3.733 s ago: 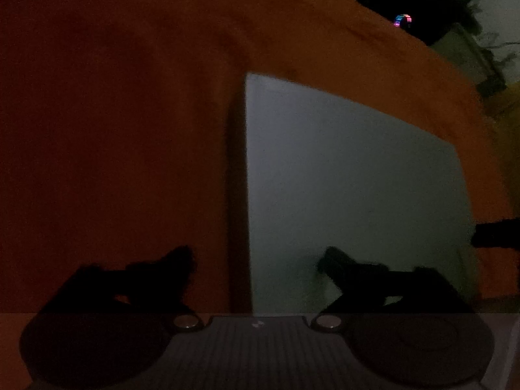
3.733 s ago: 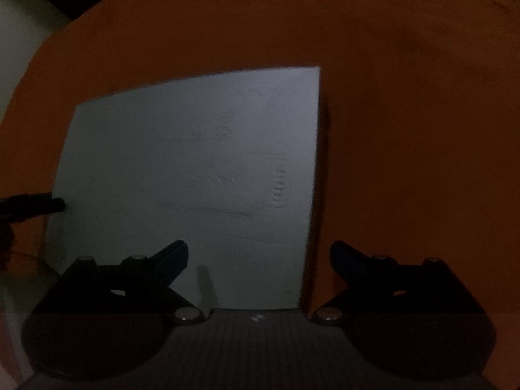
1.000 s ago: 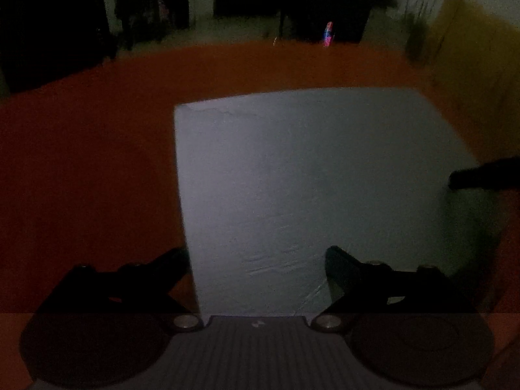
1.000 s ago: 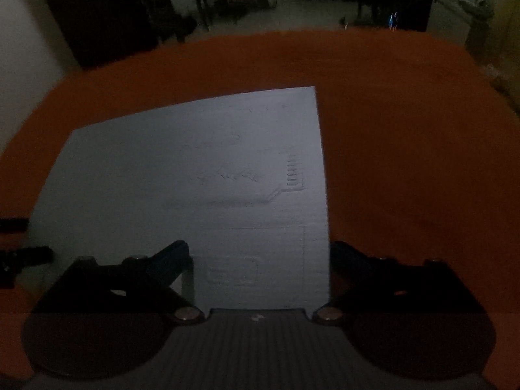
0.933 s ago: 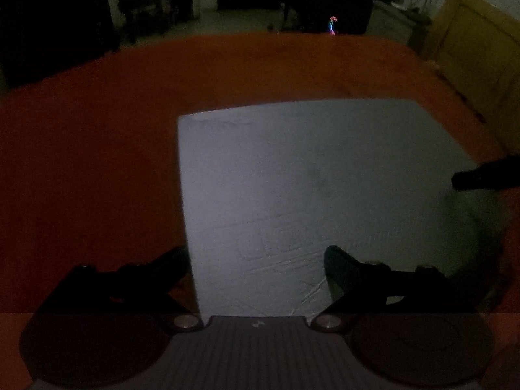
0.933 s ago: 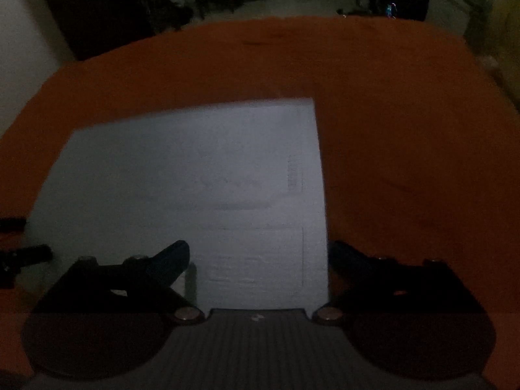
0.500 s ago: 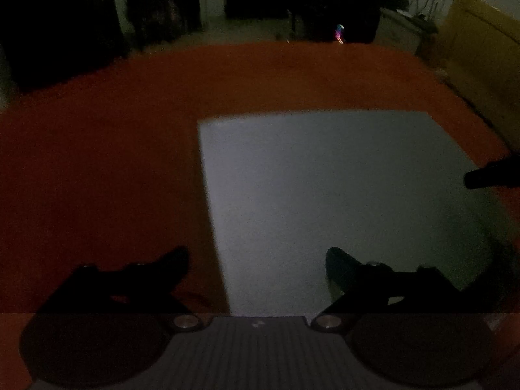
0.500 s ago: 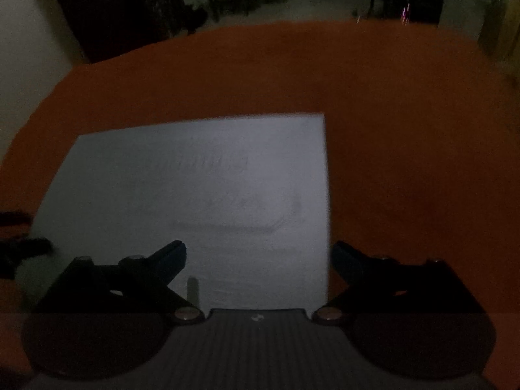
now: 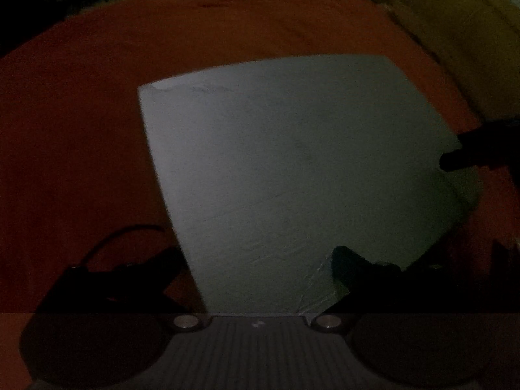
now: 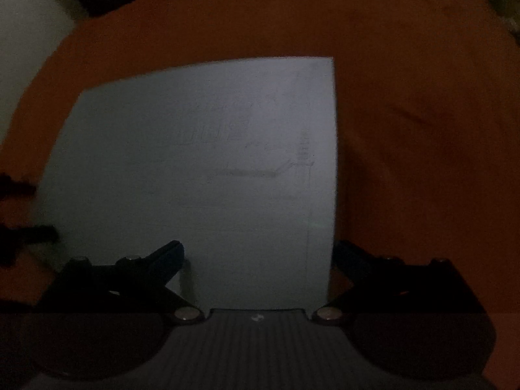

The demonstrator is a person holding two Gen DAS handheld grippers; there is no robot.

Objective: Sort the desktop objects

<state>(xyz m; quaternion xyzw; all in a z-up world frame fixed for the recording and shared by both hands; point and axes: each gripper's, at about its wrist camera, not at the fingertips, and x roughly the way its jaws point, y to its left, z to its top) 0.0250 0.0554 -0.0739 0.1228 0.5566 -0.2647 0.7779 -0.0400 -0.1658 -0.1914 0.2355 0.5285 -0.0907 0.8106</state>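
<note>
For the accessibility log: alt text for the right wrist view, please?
Dim view: a pale sheet of paper lies flat on an orange tablecloth. The right hand-held gripper hangs open over the sheet's right edge, its jaws having just been opening.

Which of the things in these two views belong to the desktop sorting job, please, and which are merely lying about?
Part of the job:
- pale sheet of paper
- left gripper, jaws open astride the sheet's left edge
- right gripper, jaws open astride its right edge

Just there:
- orange tablecloth
- dim room beyond
</note>
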